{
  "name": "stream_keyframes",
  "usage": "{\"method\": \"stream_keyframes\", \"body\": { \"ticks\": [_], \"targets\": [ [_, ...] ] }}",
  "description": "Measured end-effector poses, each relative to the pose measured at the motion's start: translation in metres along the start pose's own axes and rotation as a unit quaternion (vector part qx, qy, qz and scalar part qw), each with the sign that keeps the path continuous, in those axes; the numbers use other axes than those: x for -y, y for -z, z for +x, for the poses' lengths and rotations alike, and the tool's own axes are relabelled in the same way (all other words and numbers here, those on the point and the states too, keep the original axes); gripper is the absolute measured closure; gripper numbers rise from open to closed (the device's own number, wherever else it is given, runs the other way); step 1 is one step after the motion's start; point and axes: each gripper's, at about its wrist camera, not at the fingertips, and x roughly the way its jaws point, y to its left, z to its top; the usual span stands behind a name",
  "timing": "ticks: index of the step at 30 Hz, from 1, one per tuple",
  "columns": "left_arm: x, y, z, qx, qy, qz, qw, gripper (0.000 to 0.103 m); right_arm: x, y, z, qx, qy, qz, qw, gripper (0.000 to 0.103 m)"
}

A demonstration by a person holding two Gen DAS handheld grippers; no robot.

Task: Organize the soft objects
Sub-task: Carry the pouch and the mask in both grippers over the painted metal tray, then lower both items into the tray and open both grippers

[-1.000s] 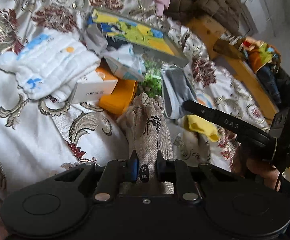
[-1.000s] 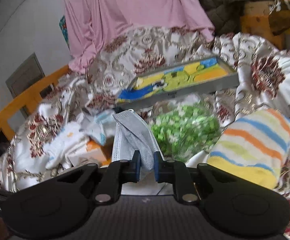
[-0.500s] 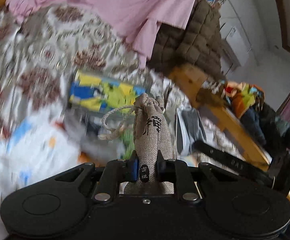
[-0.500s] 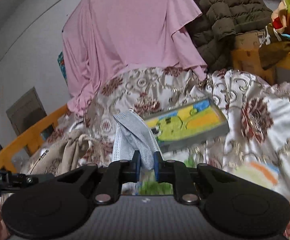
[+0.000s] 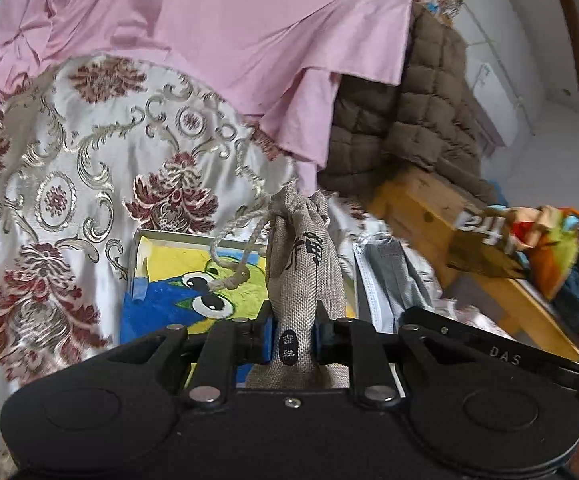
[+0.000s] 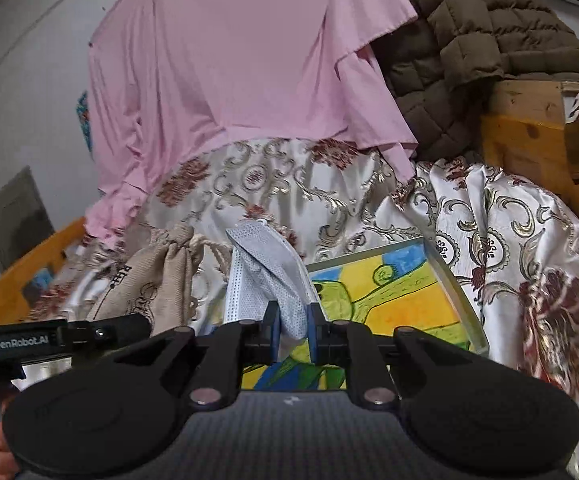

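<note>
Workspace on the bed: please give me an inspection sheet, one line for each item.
Surface: floral satin bedspread, wrinkled.
Job's things: burlap drawstring pouch, upright in the left tool; grey face mask, folded, in the right tool.
Clutter: painted tray with a cartoon picture, lying on the bedspread beyond both tools.
Grippers: both tools shut on their items; the jaws press the fabric from both sides.
Cables: nothing seen; only the pouch's cord, hanging in a loop.
Surroundings: pink garment hanging behind, brown quilted jacket, wooden bed frame.
</note>
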Motion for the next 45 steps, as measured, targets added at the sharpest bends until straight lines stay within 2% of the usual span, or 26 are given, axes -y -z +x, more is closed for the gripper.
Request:
{"method": "stream_keyframes", "body": {
  "ticks": [5, 9, 11, 16, 21, 24, 27, 36, 39, 41, 45],
  "targets": [
    [-0.02, -0.004, 0.052, -0.019, -0.02, -0.013, 0.9995, 0.083, 0.01, 0.0, 0.048, -0.026, 0.023, -0.002, 0.999, 0.087],
    [-0.032, -0.003, 0.087, -0.051, -0.053, -0.011, 0.9973, 0.083, 0.017, 0.004, 0.077, -0.05, 0.032, -0.003, 0.998, 0.087],
    [-0.037, -0.002, 0.101, -0.069, -0.058, -0.008, 0.996, 0.083, 0.019, 0.006, 0.089, -0.062, 0.039, -0.004, 0.997, 0.087],
    [-0.047, 0.0, 0.12, -0.101, -0.059, -0.011, 0.9931, 0.083, 0.023, 0.011, 0.11, -0.101, 0.059, 0.0, 0.993, 0.087],
    [-0.058, 0.004, 0.129, -0.13, -0.053, -0.051, 0.9889, 0.083, 0.024, 0.016, 0.122, -0.131, 0.068, 0.003, 0.989, 0.087],
    [-0.06, 0.007, 0.132, -0.142, -0.053, -0.058, 0.9867, 0.081, 0.026, 0.019, 0.126, -0.14, 0.072, 0.012, 0.988, 0.085],
    [-0.058, 0.01, 0.131, -0.146, -0.06, -0.051, 0.9861, 0.077, 0.027, 0.022, 0.126, -0.143, 0.075, 0.01, 0.987, 0.078],
    [-0.053, 0.005, 0.116, -0.13, -0.077, -0.051, 0.9872, 0.055, 0.014, 0.015, 0.104, -0.129, 0.102, -0.046, 0.985, 0.047],
    [-0.047, 0.0, 0.104, -0.116, -0.078, -0.045, 0.9891, 0.045, 0.008, 0.008, 0.086, -0.113, 0.106, -0.065, 0.986, 0.037],
    [-0.041, -0.002, 0.092, -0.103, -0.08, -0.037, 0.9907, 0.034, 0.005, 0.002, 0.071, -0.101, 0.105, -0.071, 0.987, 0.028],
    [-0.021, -0.007, 0.061, -0.072, -0.087, -0.002, 0.9936, 0.023, -0.004, -0.01, 0.039, -0.075, 0.106, -0.084, 0.988, 0.016]
  ]
}}
